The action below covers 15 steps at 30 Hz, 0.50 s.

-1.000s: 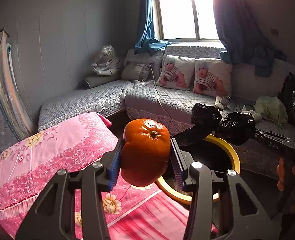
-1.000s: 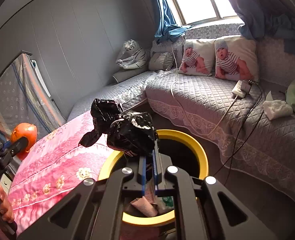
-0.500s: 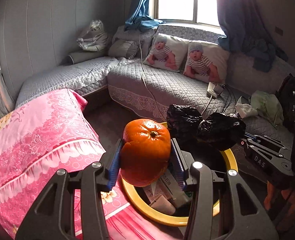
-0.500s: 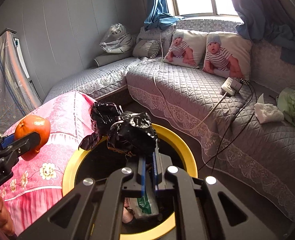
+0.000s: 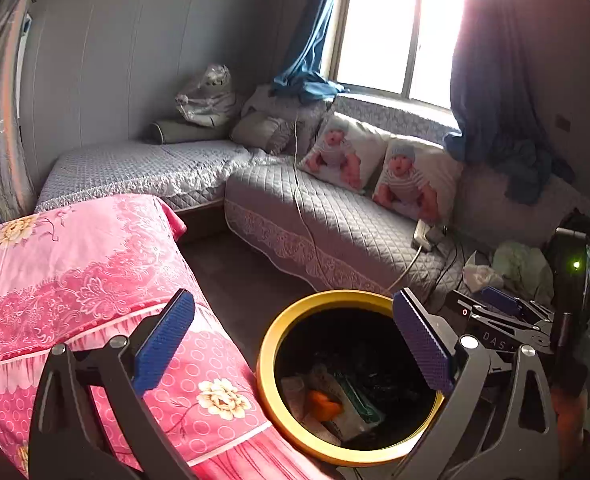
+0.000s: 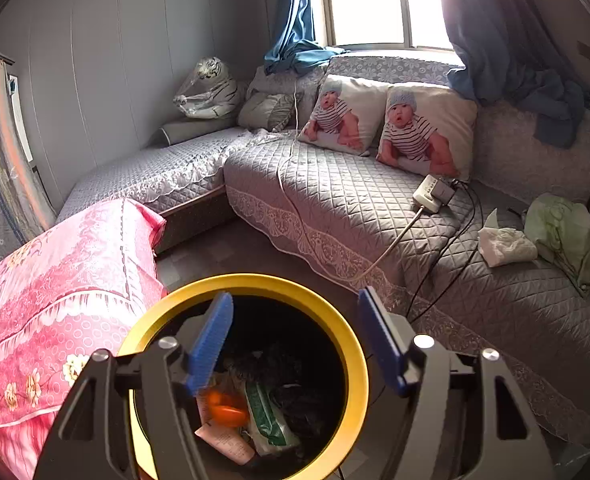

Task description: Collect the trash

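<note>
Left gripper (image 5: 293,336): black frame, blue ribbed pads, jaws opening and spread wide with nothing between them; it hangs over the near rim of the bin, between the pink cloth and the right gripper. Right gripper (image 6: 293,340): same build, jaws opening, pads apart and bare, poised directly above the bin mouth; in the left wrist view it shows at the far right (image 5: 499,304), beside a small green light. Bin (image 6: 355,344): round, yellow rim, black lining, standing on the floor between the pink-covered surface and the sofa. Orange (image 6: 225,406): inside the bin, low on the left side, blurred, touching neither gripper; also seen in the left wrist view (image 5: 323,400). Black bag (image 6: 295,396): crumpled dark plastic, inside the bin toward the right and back; its outline merges with the lining. Other bin contents: a green-and-white wrapper (image 6: 269,420) lying beside the orange, and a pale printed packet (image 6: 227,444) below it. Pink floral cloth (image 5: 75,272): covers a raised surface left of the bin, its edge just beside the rim. Grey quilted sofa (image 6: 335,192): L-shaped, along the wall under the window. On it: two baby-print cushions (image 6: 423,128), a white power strip (image 6: 431,194) with cables, a crumpled tissue (image 6: 503,244), a pale green bag (image 6: 563,236), and a plush tiger (image 6: 211,88) in the corner.
</note>
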Available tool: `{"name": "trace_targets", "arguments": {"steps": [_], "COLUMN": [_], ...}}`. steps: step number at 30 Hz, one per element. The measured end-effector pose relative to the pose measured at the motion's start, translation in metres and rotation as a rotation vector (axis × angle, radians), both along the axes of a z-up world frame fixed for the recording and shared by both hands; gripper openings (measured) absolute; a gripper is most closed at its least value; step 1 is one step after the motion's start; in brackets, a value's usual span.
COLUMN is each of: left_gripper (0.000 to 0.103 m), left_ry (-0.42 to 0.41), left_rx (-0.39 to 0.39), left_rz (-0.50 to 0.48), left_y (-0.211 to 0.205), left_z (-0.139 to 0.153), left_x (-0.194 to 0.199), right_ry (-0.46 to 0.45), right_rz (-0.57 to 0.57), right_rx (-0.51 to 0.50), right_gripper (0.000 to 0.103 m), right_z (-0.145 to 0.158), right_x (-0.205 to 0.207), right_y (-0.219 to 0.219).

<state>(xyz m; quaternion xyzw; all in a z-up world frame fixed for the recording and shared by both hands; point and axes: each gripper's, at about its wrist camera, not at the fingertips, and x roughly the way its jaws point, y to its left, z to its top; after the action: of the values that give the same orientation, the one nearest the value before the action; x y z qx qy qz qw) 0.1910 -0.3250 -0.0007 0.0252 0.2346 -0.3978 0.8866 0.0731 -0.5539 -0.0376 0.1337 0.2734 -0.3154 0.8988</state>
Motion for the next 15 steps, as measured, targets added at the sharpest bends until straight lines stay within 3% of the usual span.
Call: {"name": "trace_targets", "arguments": {"steps": [1,2,3,8,15], "left_gripper": [0.095,0.095,0.095,0.095,0.095], "left_ry": [-0.025,-0.053,-0.079,-0.136,-0.16], "left_rx": [-0.01,-0.009,-0.01,-0.086,-0.12], "left_rz": [0.021,0.053,0.079,0.125,0.316], "left_y": [0.01,0.019,0.031,0.1,0.209], "left_z": [0.006,0.013,0.019,0.045,0.064], "left_x": [-0.003,-0.005,-0.008,-0.018,-0.04], "right_ry": [-0.01,-0.019,-0.027,-0.07,-0.232], "right_rz": [-0.01,-0.022,-0.033,-0.041,0.179], "right_rx": [-0.013,-0.027,-0.041,-0.069,-0.034], "right_gripper": [0.078,0.092,0.096,0.096,0.096], "right_z": [0.005,0.01,0.015,0.032,0.06], "right_x": [-0.002,-0.004,-0.007,-0.014,-0.02], "right_y": [0.004,0.008,0.012,0.04,0.125]}}
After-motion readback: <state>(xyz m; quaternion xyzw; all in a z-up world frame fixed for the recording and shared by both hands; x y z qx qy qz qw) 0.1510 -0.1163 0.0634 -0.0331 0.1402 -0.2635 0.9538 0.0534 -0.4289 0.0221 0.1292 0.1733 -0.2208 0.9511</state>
